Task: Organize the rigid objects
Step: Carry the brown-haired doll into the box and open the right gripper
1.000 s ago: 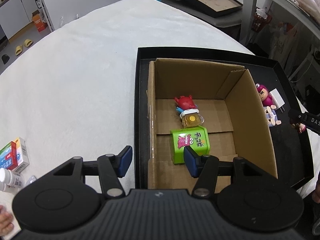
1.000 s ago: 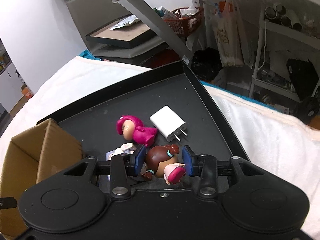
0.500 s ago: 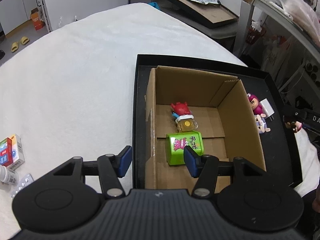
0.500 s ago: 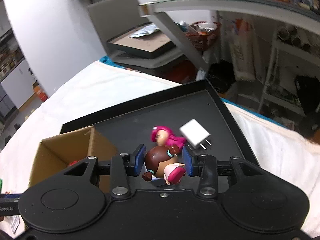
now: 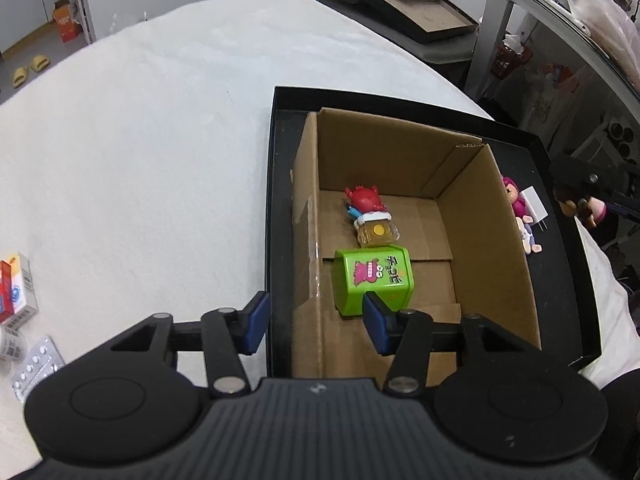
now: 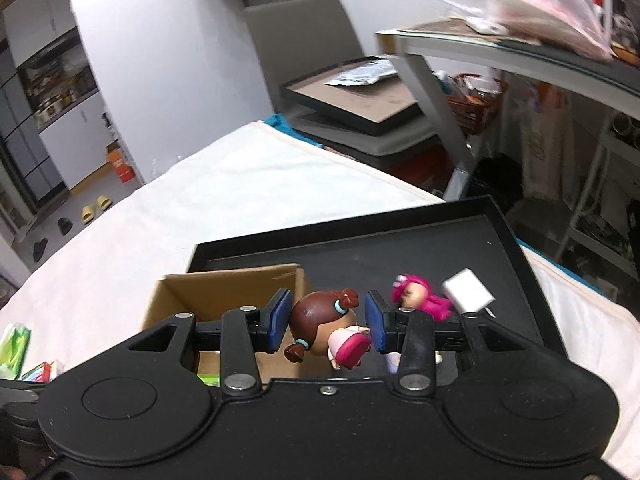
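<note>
My right gripper (image 6: pixel 326 322) is shut on a brown-haired doll (image 6: pixel 324 330) and holds it in the air above the black tray (image 6: pixel 400 240), beside the cardboard box (image 6: pixel 224 292). It also shows in the left wrist view (image 5: pixel 580 196). My left gripper (image 5: pixel 314 326) is open and empty over the near edge of the box (image 5: pixel 484 240). In the box lie a green tin (image 5: pixel 372 276), a small yellow jar (image 5: pixel 374 232) and a red figure (image 5: pixel 364 198). A pink-haired doll (image 6: pixel 418 300) and a white charger (image 6: pixel 468 292) lie on the tray.
Another small doll (image 5: pixel 528 236) lies on the tray right of the box. Medicine boxes (image 5: pixel 16 280) and a blister pack (image 5: pixel 36 360) lie on the white cloth at the left. A metal table frame (image 6: pixel 436 92) and shelves stand behind the tray.
My right gripper has lifted the brown-haired doll off the tray and carried it left toward the box. My left gripper has pulled back and up a little.
</note>
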The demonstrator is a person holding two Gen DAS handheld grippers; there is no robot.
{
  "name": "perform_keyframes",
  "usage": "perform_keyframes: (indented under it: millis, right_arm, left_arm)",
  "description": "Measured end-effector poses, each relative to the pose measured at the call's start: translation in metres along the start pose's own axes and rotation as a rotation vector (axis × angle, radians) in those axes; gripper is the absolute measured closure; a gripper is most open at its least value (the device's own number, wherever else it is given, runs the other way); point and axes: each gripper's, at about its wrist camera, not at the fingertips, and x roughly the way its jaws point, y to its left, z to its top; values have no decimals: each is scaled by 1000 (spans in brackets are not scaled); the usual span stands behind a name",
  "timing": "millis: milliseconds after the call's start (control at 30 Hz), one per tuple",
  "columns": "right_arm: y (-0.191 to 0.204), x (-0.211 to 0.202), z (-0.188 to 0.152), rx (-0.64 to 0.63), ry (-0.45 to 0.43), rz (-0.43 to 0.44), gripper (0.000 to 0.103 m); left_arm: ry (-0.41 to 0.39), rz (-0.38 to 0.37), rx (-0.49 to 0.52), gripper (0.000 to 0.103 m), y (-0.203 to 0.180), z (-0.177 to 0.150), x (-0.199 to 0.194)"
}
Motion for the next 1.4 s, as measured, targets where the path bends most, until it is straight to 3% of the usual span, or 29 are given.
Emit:
perform_keyframes:
  millis: [167, 267, 767, 833, 867, 1400]
  right_arm:
    - [24, 2, 3, -47, 8, 16, 63]
    - [39, 4, 3, -70, 18, 30, 63]
    - [101, 30, 4, -75, 84, 76, 62]
    - [106, 30, 5, -82, 82, 77, 54]
    - [108, 28, 4, -84, 79, 70, 45]
    - [66, 5, 0, -35, 63, 15, 33]
  left_arm:
    - [11, -35, -8, 83, 6, -1, 3]
    - [6, -56, -19, 89, 11, -2, 3]
    - [1, -108, -41, 89, 22, 0, 2]
    - [0, -108, -47, 89, 23, 1, 2]
    - [-1, -104, -48, 89, 24, 1, 2]
    - [-51, -57, -13, 89, 13, -5, -14]
